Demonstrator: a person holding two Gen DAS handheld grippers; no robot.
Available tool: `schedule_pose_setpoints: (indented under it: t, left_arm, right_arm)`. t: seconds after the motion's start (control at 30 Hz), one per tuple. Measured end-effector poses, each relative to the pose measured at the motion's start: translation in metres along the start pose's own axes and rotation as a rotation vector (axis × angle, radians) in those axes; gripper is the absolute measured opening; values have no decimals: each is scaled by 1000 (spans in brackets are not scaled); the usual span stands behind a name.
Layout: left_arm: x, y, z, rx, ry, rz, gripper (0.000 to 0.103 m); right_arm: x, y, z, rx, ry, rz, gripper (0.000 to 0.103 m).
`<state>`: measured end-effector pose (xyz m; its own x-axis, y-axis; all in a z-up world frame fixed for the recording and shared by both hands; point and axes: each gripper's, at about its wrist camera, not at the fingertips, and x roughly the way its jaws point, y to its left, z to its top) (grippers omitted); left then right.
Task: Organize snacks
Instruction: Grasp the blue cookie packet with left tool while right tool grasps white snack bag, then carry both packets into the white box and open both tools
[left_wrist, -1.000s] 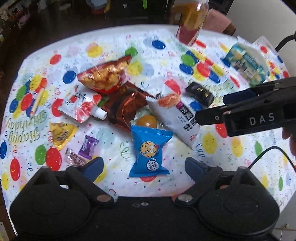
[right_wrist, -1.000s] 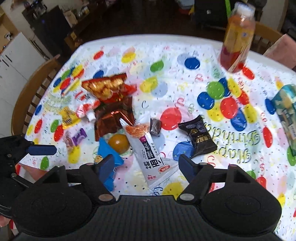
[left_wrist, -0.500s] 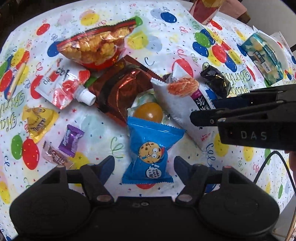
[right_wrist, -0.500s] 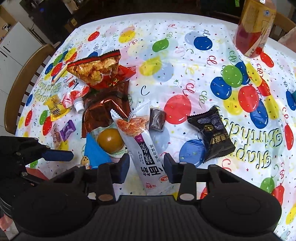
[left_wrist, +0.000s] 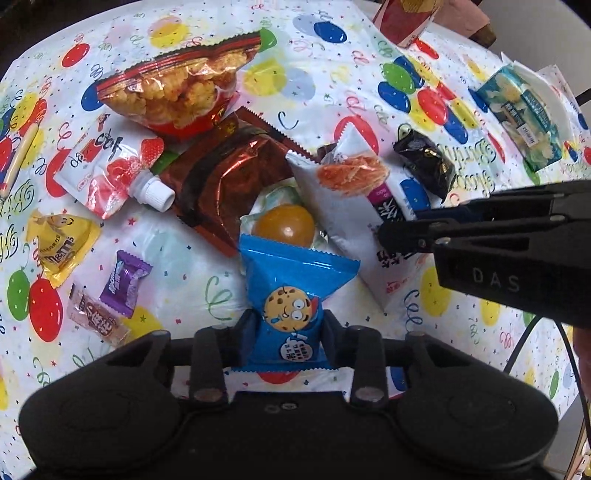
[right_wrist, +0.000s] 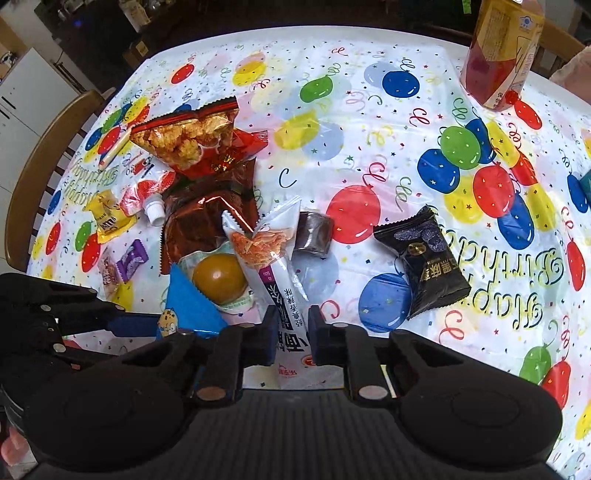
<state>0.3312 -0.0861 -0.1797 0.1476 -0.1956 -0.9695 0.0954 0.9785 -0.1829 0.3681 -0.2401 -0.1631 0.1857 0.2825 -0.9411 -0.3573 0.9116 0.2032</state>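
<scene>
A heap of snacks lies on the balloon-print tablecloth (right_wrist: 314, 122). My left gripper (left_wrist: 290, 330) is shut on the lower half of the blue cookie packet (left_wrist: 291, 295), whose corner also shows as the blue cookie packet (right_wrist: 188, 306) in the right wrist view. My right gripper (right_wrist: 291, 332) is shut on the near end of the white noodle snack packet (right_wrist: 269, 254), seen from the side as the white noodle snack packet (left_wrist: 354, 199). Between the two packets sits a wrapped brown egg (left_wrist: 284, 225). A dark red foil bag (left_wrist: 229, 173) and a bag of fried puffs (left_wrist: 177, 88) lie behind.
Small candies (left_wrist: 110, 295), a yellow M&M's pack (left_wrist: 59, 247) and a strawberry pouch (left_wrist: 110, 170) lie left. A black packet (right_wrist: 428, 258) sits right of the heap, a juice bottle (right_wrist: 502, 55) at the far right, a green-blue packet (left_wrist: 524, 110) near the edge. A wooden chair (right_wrist: 33, 173) stands left.
Both grippers dropped toward the table and went from open to shut, the left onto the blue cookie packet, the right onto the white noodle snack packet.
</scene>
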Motion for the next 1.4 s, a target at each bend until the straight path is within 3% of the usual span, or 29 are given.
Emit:
schedule_pose_setpoints:
  t: [0.33, 0.73, 1.4]
  left_arm:
    - [-27, 9, -4, -38, -61, -18, 32]
    - [-78, 21, -22, -48, -128, -31, 32]
    - [-155, 22, -101, 3, -201, -68, 32]
  right_arm:
    - [-25, 11, -6, 20, -57, 10, 5]
    - [-83, 28, -21, 41, -144, 34, 4]
    - [-169, 88, -98, 8, -229, 85, 4]
